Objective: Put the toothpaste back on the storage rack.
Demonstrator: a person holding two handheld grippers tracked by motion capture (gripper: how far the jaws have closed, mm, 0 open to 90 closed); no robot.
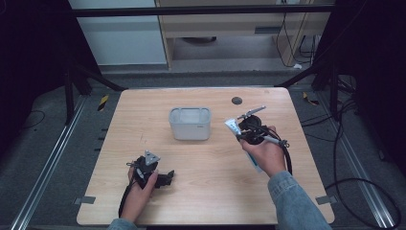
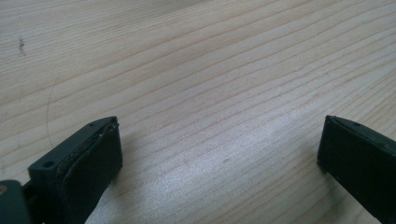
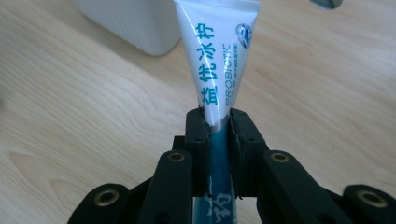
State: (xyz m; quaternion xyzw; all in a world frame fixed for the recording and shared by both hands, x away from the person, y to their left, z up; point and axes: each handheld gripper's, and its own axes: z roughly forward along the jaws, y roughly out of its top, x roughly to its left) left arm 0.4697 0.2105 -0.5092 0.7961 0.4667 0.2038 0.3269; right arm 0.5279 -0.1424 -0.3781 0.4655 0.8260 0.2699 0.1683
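Observation:
A white and teal toothpaste tube [image 3: 215,60] with printed lettering is pinched between the jaws of my right gripper [image 3: 217,122], its flat crimped end pointing away from me. In the high view that right gripper [image 1: 245,132] is lifted off the table to the right of a white bin [image 1: 190,123], and the tube [image 1: 233,126] sticks out toward the bin. My left gripper [image 1: 165,178] rests low at the front left of the table. Its jaws stand wide apart in the left gripper view, and its fingertips [image 2: 88,163] have only bare wood between them.
The wooden table [image 1: 206,191] has a dark round grommet [image 1: 236,100] near its far edge. Black frame bars and cables lie on the floor around the table. The white bin's wall [image 3: 135,21] is just beyond the tube.

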